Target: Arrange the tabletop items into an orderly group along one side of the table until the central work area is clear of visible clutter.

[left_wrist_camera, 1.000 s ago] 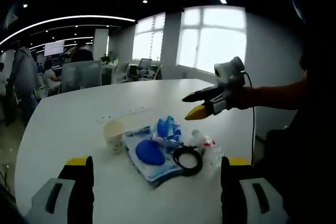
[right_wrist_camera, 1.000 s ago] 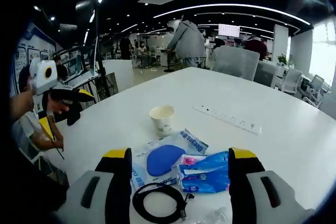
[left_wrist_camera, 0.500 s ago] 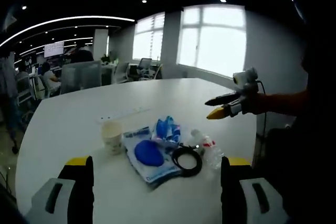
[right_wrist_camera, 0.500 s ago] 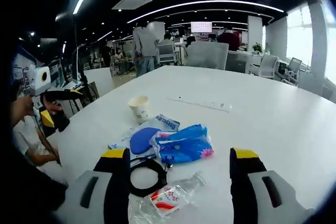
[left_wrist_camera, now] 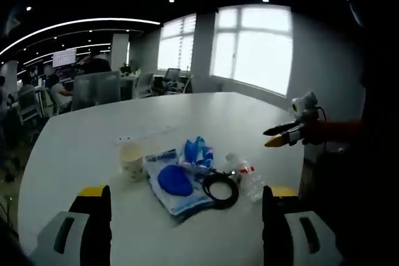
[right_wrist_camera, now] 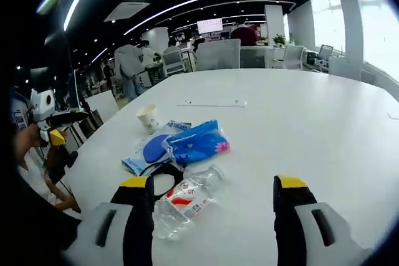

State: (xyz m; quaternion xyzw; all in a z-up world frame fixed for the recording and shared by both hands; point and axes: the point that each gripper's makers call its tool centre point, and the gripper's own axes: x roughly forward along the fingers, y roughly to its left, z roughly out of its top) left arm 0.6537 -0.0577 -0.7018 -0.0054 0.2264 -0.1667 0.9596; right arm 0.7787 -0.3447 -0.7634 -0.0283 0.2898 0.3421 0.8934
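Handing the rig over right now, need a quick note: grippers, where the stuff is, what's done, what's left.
Left gripper: jaws open, empty, aimed at the pile.
Right gripper: jaws open, empty, off to the side of the pile, nearest the plastic bottle.
Items sit bunched mid-table: paper cup, pouch with a blue pad, blue packet, black cable coil and the bottle lying on its side. A white power strip lies farther back.
Done: nothing appears grouped along an edge yet.
Left: move everything to one side of the table.

Bright windows [left_wrist_camera: 252,45] are glowing at upper centre of the left gripper view. Grey office chairs [right_wrist_camera: 218,54] are standing behind the table, and a person in grey [right_wrist_camera: 129,66] is standing at upper left.
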